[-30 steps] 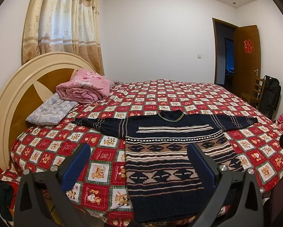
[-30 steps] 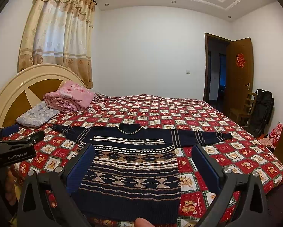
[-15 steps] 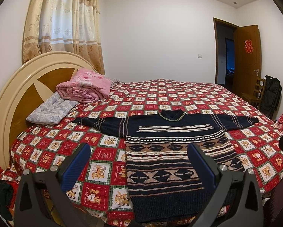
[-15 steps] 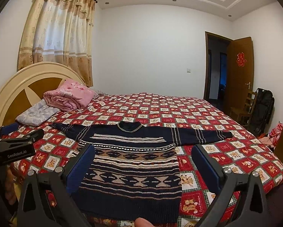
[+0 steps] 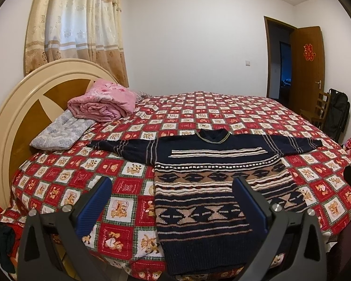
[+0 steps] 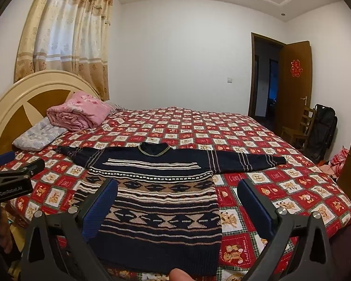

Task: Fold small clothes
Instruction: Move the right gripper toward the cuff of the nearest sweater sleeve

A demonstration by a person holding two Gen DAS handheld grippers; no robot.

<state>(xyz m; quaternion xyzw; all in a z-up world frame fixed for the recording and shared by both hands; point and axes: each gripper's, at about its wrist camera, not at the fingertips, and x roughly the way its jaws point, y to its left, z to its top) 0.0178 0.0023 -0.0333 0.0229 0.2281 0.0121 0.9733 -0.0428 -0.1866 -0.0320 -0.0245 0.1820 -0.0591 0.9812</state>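
Note:
A dark navy knitted sweater [image 5: 213, 175] with tan and white patterned bands lies flat on the bed, both sleeves spread out sideways, hem toward me. The same sweater [image 6: 161, 192] fills the middle of the right wrist view. My left gripper [image 5: 173, 201] hovers open above the near bed edge, its blue pads straddling the sweater's left side, touching nothing. My right gripper [image 6: 177, 201] is open too, held above the sweater's lower body with nothing between its fingers. The left gripper's body [image 6: 11, 182] shows at the left edge of the right wrist view.
The bed [image 5: 198, 112] has a red checked cover and a round cream headboard [image 5: 23, 107] on the left. A folded pink quilt [image 5: 100, 103] and a grey pillow [image 5: 60, 133] lie by the headboard. A chair [image 5: 316, 112], black bag and open door [image 5: 306, 65] stand at the right.
Both grippers have shifted only slightly; the views drifted a little. The sweater lies as before.

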